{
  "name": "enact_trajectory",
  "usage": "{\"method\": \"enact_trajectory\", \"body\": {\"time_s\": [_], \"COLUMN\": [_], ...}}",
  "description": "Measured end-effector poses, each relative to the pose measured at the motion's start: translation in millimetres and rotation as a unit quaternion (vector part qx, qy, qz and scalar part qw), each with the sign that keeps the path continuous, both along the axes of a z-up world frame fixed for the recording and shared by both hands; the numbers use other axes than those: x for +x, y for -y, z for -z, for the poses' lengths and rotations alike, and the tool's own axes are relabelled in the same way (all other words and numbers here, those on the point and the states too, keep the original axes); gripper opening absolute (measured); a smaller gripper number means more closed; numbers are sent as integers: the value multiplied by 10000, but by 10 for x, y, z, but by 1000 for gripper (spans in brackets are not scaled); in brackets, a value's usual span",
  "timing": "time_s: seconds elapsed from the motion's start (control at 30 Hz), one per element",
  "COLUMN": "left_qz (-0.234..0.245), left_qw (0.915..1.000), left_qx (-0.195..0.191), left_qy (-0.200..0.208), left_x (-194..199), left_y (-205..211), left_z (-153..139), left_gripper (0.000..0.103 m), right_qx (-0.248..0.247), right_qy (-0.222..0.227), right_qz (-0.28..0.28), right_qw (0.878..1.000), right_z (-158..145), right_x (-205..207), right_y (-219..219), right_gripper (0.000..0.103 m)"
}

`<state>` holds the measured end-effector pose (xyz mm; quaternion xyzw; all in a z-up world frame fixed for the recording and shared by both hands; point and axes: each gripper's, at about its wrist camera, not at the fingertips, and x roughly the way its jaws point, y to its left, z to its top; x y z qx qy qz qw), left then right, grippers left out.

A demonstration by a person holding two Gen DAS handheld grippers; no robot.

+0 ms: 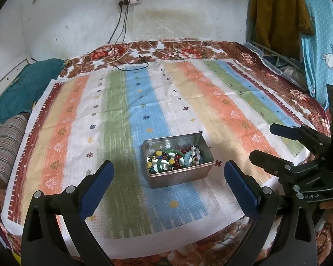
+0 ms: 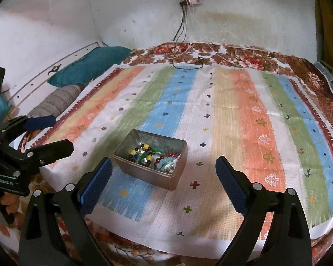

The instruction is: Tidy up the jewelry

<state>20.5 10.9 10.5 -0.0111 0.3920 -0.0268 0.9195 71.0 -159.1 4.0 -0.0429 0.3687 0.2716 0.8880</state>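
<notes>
On the striped cloth, near its front edge, stands an open metal tin, and all the jewelry in view lies inside it: beaded bracelets in yellow, dark red and pale blue, a green bangle, small pieces tangled together. No piece shows on the cloth around the tin, and no lid is in sight.

Both claws hang back from the tin, clear of it. The left gripper has its blue pads spread wide with nothing between them; the right gripper is spread just as wide and equally bare. Each appears at the edge of the other's view, side by side above the near edge of the bed.

This layout fits two stages, in my judgement: a jumble in the tin waiting to be sorted out onto the cloth, or pieces already gathered off the cloth into the tin. The pictures do not settle which. Any reach into the tin would call for care, since the strands overlap and one bead string could drag another along.

The cloth lies flat over a floral bedcover. A teal pillow and a striped bolster sit at the left. Behind, a stained white wall carries a socket strip with cables trailing onto the bed.
</notes>
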Motion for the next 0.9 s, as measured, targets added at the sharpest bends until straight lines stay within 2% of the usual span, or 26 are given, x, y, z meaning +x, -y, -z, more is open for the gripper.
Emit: {"method": "enact_trajectory", "body": {"time_s": [0.9], "left_qz": [57], "left_qw": [10000], "left_qx": [62], "left_qy": [10], "left_x": [-27], "left_y": [45], "left_z": [18], "left_gripper": [97], "right_qx": [-17], "right_qy": [15], "right_qz": [-4], "right_qw": [10000], "right_z": [15], "right_x": [1], "right_y": [-3], "right_gripper": [95]}}
